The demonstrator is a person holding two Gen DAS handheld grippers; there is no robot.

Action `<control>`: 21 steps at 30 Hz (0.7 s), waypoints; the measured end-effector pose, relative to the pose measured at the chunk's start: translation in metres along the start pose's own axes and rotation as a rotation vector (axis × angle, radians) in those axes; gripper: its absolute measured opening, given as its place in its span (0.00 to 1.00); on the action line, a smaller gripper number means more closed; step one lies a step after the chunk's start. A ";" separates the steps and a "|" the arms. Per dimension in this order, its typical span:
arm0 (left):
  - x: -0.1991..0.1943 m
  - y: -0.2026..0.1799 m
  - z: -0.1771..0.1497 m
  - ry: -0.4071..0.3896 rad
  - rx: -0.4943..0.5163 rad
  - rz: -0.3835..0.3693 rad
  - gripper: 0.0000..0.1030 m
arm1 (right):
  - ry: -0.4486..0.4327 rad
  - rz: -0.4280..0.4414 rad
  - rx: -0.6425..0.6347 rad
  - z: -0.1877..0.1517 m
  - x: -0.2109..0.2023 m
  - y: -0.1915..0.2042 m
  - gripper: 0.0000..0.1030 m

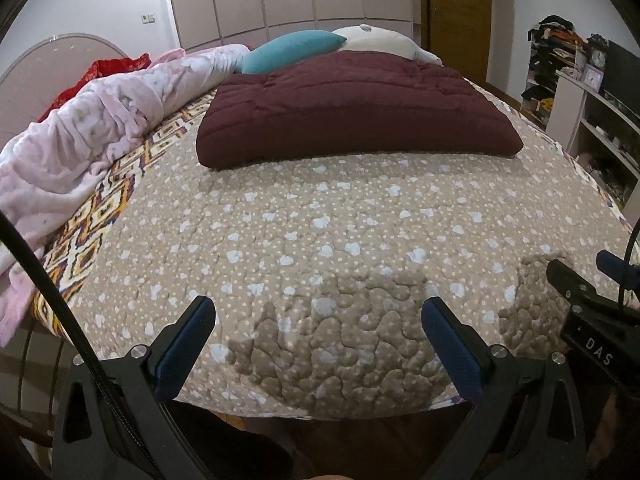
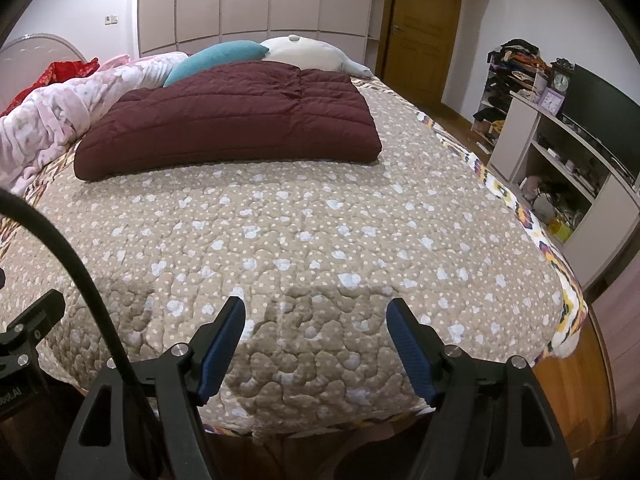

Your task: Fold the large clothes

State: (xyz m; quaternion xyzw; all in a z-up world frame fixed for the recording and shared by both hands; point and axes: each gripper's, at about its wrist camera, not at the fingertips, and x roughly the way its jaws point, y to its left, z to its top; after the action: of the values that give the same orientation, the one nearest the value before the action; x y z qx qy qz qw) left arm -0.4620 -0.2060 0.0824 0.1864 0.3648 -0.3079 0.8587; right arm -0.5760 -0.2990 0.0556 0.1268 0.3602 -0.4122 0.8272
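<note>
A dark maroon quilted garment [image 1: 352, 108] [image 2: 232, 116] lies folded into a thick rectangle on the middle of the bed. My left gripper [image 1: 318, 314] hovers open over the near end of the beige quilted bedspread [image 1: 320, 232], nothing between its blue pads. My right gripper [image 2: 316, 314] is open too, above the same near edge of the bedspread [image 2: 320, 220] and empty. Both grippers stay well short of the garment. The right gripper's black body [image 1: 592, 312] shows at the right edge of the left wrist view.
A rumpled pink blanket [image 1: 80, 136] and a red cloth [image 1: 96, 76] run along the bed's left side. A teal pillow [image 1: 292, 50] and a cream pillow [image 1: 380, 42] sit behind the garment. Shelves with a television [image 2: 568, 148] stand to the right, and a wooden door [image 2: 424, 32] is beyond.
</note>
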 end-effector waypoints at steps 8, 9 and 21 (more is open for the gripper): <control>0.004 -0.001 -0.003 0.016 -0.005 0.006 1.00 | 0.004 -0.006 -0.020 -0.002 0.002 0.005 0.75; 0.004 -0.001 -0.003 0.019 -0.006 0.007 1.00 | 0.005 -0.007 -0.021 -0.002 0.002 0.005 0.75; 0.012 0.004 -0.007 0.050 -0.027 0.030 1.00 | 0.022 -0.019 -0.008 -0.003 0.006 0.003 0.76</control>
State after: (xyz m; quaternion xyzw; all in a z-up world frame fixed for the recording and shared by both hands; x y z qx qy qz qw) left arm -0.4563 -0.2039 0.0696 0.1879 0.3875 -0.2854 0.8562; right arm -0.5725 -0.2996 0.0488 0.1245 0.3722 -0.4172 0.8197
